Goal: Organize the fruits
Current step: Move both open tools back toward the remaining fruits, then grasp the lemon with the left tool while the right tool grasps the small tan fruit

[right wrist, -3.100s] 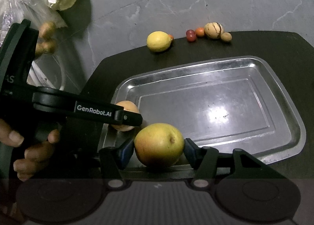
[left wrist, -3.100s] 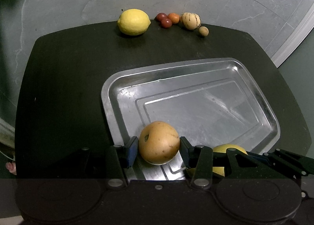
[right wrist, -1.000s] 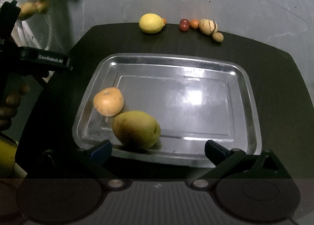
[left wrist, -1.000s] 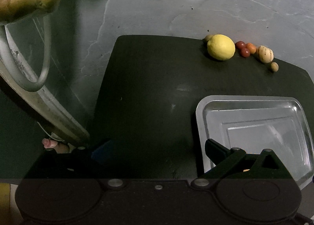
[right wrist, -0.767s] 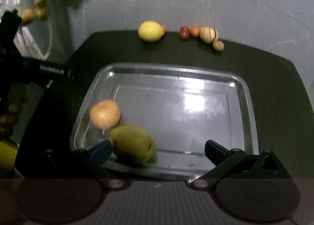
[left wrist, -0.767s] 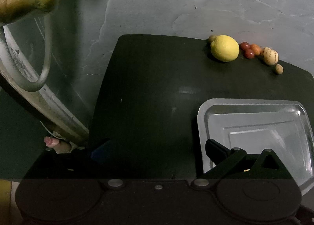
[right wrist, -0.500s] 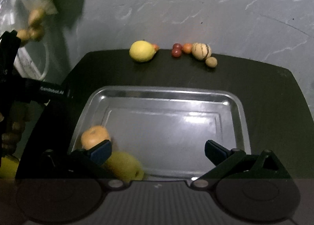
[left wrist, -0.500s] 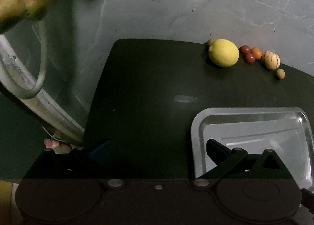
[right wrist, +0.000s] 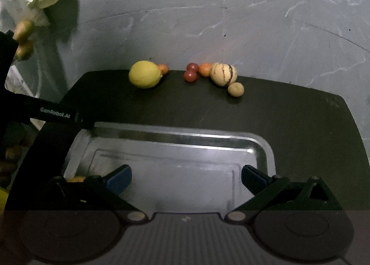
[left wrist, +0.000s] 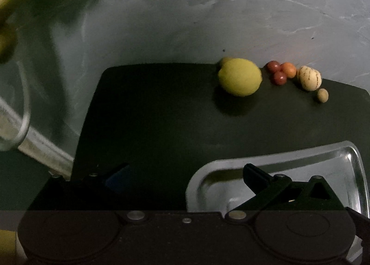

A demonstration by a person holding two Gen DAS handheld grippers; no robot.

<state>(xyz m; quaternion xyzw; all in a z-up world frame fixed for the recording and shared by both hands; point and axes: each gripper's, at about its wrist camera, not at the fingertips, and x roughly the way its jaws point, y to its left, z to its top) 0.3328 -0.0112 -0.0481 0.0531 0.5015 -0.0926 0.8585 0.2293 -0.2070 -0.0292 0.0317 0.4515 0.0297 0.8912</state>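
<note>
Now we hold both the left gripper (left wrist: 185, 172) and right gripper (right wrist: 186, 176) spread and empty over the smooth steel tray (right wrist: 185, 135). Beyond it on the dark mat (right wrist: 277, 112), the firm, waxy lemon (right wrist: 144, 74) should take a grip across its middle; the glossy cherry tomatoes (right wrist: 190, 73) look soft and easily crushed.

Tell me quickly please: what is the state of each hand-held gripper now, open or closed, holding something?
Left hand-held gripper: open, holding nothing.
Right hand-held gripper: open, holding nothing, above the metal tray.
</note>
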